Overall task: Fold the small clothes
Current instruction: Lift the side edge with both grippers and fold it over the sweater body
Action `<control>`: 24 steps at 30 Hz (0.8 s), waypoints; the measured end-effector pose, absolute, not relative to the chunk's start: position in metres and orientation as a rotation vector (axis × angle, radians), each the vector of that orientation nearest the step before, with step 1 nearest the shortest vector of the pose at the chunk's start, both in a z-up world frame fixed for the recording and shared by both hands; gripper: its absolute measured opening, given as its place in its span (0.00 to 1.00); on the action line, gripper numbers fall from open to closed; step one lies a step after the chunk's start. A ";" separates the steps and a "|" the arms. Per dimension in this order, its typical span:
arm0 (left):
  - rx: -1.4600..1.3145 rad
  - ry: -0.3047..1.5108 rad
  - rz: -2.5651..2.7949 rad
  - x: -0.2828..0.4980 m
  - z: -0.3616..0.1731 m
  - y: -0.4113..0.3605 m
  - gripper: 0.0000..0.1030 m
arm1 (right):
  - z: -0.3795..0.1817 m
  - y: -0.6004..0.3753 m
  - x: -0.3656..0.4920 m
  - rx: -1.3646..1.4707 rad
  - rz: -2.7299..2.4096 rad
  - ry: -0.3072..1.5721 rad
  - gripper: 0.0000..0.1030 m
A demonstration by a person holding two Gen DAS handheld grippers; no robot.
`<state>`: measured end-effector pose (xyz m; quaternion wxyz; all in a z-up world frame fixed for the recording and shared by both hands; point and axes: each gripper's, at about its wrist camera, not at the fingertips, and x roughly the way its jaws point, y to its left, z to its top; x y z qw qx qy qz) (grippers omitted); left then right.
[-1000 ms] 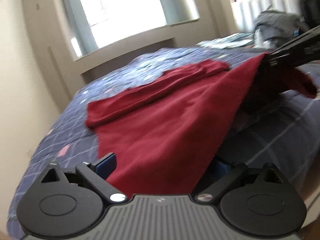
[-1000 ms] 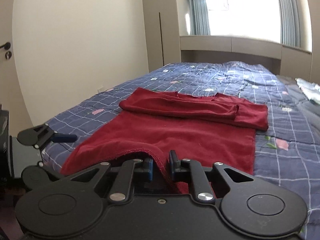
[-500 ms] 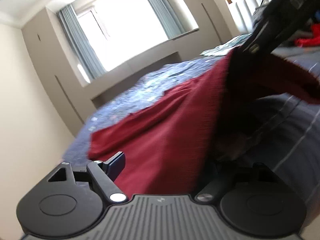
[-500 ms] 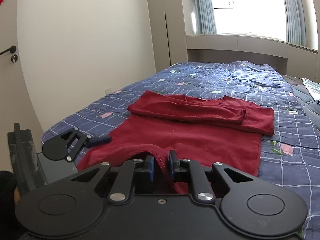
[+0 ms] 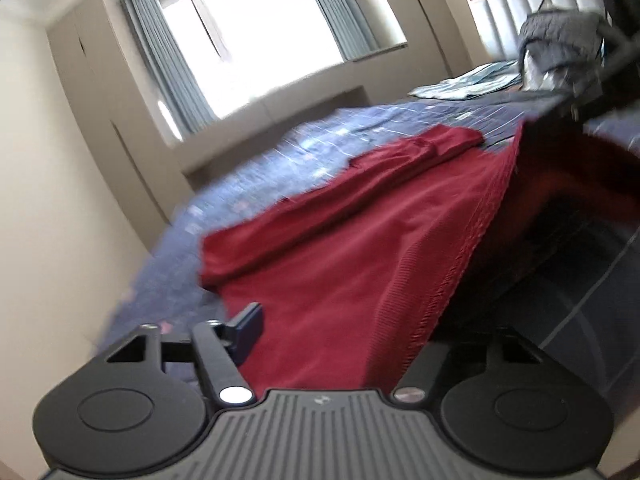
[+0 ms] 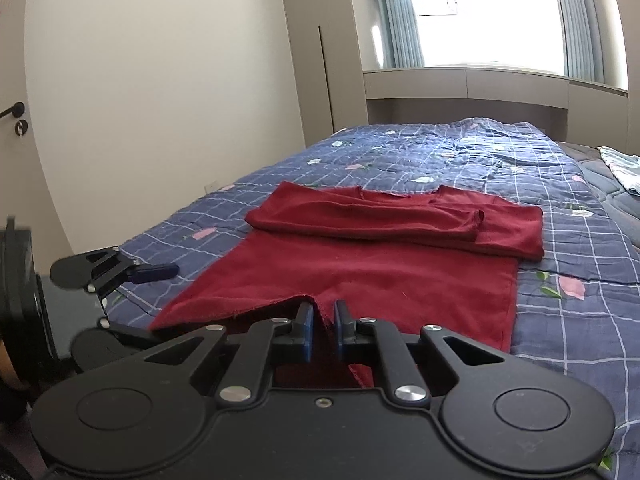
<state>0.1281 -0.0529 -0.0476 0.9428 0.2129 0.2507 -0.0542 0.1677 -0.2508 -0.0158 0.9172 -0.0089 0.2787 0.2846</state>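
Observation:
A dark red garment (image 6: 360, 276) lies spread on the blue checked quilt (image 6: 440, 152), its sleeves folded across the far end. My right gripper (image 6: 322, 320) is shut on the near hem, which it lifts a little. In the left wrist view that lifted hem (image 5: 480, 216) slopes up to the right, where the right gripper shows only as a dark blur. My left gripper (image 5: 340, 332) is at the garment's near left corner with its jaws closing. The cloth lies between them and hides the right finger. The left finger (image 5: 248, 326) stands clear of the cloth edge.
A light blue folded cloth (image 5: 468, 84) lies at the head of the bed beside a grey bag (image 5: 560, 48) against the headboard. A cream wall and a door handle (image 6: 14, 110) border the bed's left side. A window ledge (image 6: 460, 84) runs along the far side.
The left gripper's jaws have narrowed over the garment's corner and its view has swung about. The right gripper has stayed shut on the hem.

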 end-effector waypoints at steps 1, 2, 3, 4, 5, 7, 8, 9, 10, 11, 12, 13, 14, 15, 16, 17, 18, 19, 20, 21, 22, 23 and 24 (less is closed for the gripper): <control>0.410 0.534 -0.132 0.134 -0.046 -0.044 0.60 | -0.017 -0.251 0.166 -0.025 0.590 0.574 0.17; 0.388 0.552 -0.157 0.137 -0.044 -0.040 0.54 | -0.019 -0.251 0.165 -0.032 0.594 0.574 0.21; 0.373 0.566 -0.179 0.143 -0.042 -0.035 0.50 | -0.021 -0.250 0.162 -0.045 0.604 0.572 0.26; 0.359 0.585 -0.207 0.150 -0.041 -0.030 0.40 | -0.023 -0.250 0.158 -0.064 0.612 0.570 0.31; 0.351 0.601 -0.231 0.152 -0.040 -0.028 0.29 | -0.025 -0.250 0.154 -0.082 0.617 0.569 0.42; 0.345 0.624 -0.281 0.157 -0.038 -0.026 0.20 | -0.030 -0.249 0.145 -0.123 0.626 0.565 0.59; 0.349 0.631 -0.300 0.156 -0.036 -0.027 0.17 | -0.033 -0.248 0.140 -0.144 0.632 0.561 0.66; 0.354 0.638 -0.318 0.157 -0.035 -0.027 0.16 | -0.036 -0.247 0.135 -0.169 0.639 0.558 0.70; 0.353 0.648 -0.337 0.159 -0.033 -0.026 0.14 | -0.040 -0.244 0.131 -0.194 0.646 0.557 0.72; 0.348 0.659 -0.350 0.162 -0.032 -0.025 0.14 | -0.044 -0.241 0.128 -0.220 0.652 0.559 0.75; 0.340 0.671 -0.360 0.165 -0.030 -0.025 0.14 | -0.049 -0.236 0.125 -0.249 0.656 0.563 0.77; 0.327 0.684 -0.370 0.167 -0.028 -0.023 0.13 | -0.054 -0.231 0.123 -0.277 0.654 0.562 0.77; 0.310 0.697 -0.379 0.169 -0.026 -0.021 0.13 | -0.060 -0.225 0.121 -0.307 0.651 0.555 0.77; 0.293 0.709 -0.384 0.169 -0.024 -0.021 0.13 | -0.067 -0.218 0.119 -0.339 0.642 0.545 0.77; 0.274 0.723 -0.387 0.171 -0.022 -0.019 0.12 | -0.072 -0.212 0.118 -0.366 0.629 0.537 0.77; 0.255 0.735 -0.389 0.174 -0.019 -0.018 0.12 | -0.078 -0.205 0.117 -0.394 0.603 0.522 0.77; 0.237 0.744 -0.391 0.178 -0.018 -0.017 0.12 | -0.083 -0.199 0.118 -0.417 0.569 0.505 0.76; 0.224 0.752 -0.393 0.180 -0.017 -0.016 0.12 | -0.088 -0.194 0.119 -0.438 0.523 0.486 0.75; 0.221 0.754 -0.392 0.180 -0.016 -0.016 0.12 | -0.093 -0.192 0.121 -0.454 0.482 0.470 0.72; 0.225 0.751 -0.389 0.179 -0.017 -0.017 0.12 | -0.096 -0.191 0.124 -0.466 0.442 0.457 0.68; 0.230 0.750 -0.387 0.178 -0.017 -0.017 0.12 | -0.099 -0.191 0.125 -0.483 0.393 0.443 0.66; 0.234 0.751 -0.385 0.176 -0.018 -0.018 0.12 | -0.102 -0.192 0.126 -0.497 0.354 0.430 0.61; 0.240 0.754 -0.383 0.172 -0.021 -0.019 0.12 | -0.103 -0.194 0.126 -0.507 0.322 0.419 0.57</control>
